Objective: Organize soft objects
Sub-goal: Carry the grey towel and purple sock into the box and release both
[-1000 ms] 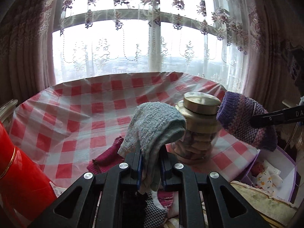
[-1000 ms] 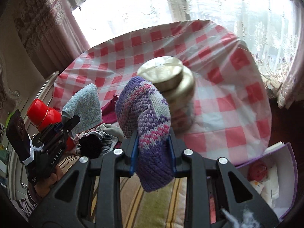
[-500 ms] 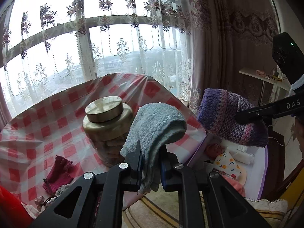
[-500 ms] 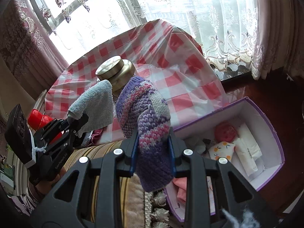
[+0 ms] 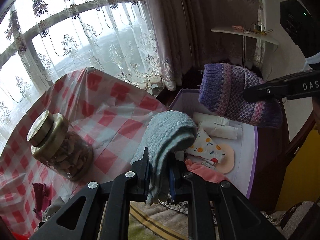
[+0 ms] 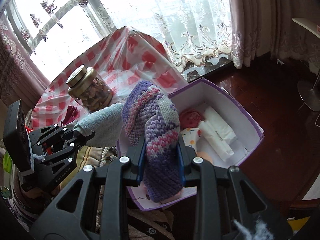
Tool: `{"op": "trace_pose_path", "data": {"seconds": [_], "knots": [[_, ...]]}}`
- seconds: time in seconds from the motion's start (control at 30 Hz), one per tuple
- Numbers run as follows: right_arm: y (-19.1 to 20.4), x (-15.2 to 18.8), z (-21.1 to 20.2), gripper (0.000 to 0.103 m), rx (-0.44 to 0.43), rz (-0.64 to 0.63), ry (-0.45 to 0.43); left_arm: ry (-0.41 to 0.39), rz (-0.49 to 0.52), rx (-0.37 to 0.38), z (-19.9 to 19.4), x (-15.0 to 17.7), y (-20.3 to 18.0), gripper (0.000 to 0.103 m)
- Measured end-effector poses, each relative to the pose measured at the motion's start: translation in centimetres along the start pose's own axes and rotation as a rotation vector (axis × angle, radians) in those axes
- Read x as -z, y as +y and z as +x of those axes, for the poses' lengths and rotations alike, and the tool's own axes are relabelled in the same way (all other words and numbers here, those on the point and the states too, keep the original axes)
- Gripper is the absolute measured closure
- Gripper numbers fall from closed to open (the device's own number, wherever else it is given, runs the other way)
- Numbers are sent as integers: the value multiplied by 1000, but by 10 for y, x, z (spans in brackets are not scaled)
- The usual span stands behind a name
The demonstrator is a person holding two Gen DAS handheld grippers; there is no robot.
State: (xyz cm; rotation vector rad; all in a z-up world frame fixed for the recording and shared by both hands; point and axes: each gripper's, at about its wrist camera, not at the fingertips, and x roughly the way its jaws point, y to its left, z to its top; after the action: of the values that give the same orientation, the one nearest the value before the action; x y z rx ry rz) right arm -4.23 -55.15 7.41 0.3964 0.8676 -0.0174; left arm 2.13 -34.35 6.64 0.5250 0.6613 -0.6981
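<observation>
The jar [image 5: 58,144] stands on the table [image 5: 112,108]; the box [image 6: 226,108] sits on the floor right of it, cloths [image 6: 217,132] inside.

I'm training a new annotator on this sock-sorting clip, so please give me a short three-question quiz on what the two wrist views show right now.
1. True or false: the left gripper is clamped on the light blue sock.
2. Multiple choice: what does the right gripper hold? A) the glass jar B) the purple knitted sock C) nothing
3. Fill in: the purple box sits on the floor beside the table with the red-and-white checked ____.

Key
1. True.
2. B: the purple knitted sock; the glass jar stands untouched on the tablecloth.
3. Tablecloth.
</observation>
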Motion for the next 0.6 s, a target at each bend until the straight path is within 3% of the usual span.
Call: {"op": "trace_pose_path", "data": {"seconds": [0.47,0.5,0.6], "knots": [[-60,13,-3,72,28,93,-15,186,220,89,51,-30,-83,85],[-62,14,-2,72,29,97,-15,206,236,103,54,-30,-89,78],[-67,15,-1,72,27,107,-8,333,287,241,72,-22,-109,37]]}}
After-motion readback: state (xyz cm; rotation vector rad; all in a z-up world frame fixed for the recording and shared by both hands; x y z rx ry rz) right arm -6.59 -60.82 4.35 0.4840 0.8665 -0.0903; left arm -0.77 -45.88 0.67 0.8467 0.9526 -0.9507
